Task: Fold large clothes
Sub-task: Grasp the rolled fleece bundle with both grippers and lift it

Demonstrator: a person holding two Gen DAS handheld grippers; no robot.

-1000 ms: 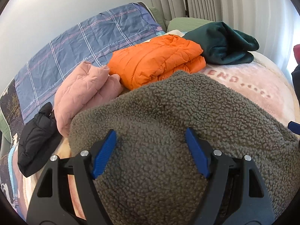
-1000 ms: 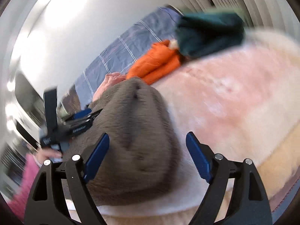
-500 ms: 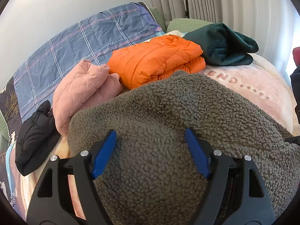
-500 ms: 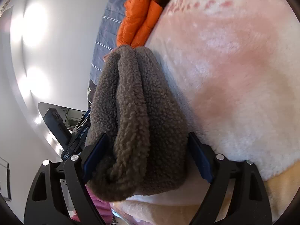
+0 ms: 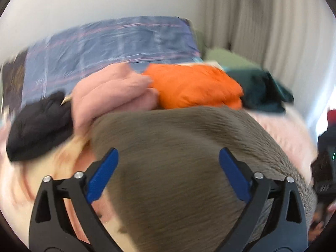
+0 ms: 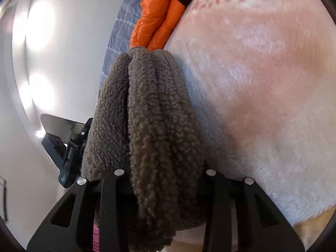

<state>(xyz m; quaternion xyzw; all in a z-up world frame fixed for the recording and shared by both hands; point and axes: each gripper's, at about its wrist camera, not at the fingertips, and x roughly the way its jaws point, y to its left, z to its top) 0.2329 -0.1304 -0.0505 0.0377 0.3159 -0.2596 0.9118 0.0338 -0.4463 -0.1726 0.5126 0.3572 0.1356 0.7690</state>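
right gripper [image 6: 166,189]: we've just closed, now pinching the folded brown fleece [image 6: 147,115] | left gripper [image 5: 168,180]: fingers spread, fleece between and ahead, view blurred | fleece on pink blanket [image 6: 262,105] | grip secured, we judge stacking next

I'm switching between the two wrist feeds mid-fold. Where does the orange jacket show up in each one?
Left wrist view: the orange jacket sits upper centre, just beyond the brown fleece, between the pink jacket and the dark green garment.
Right wrist view: the orange jacket is at top centre, beyond the far end of the fleece.
Shared landmark: the blue plaid bedding behind it.
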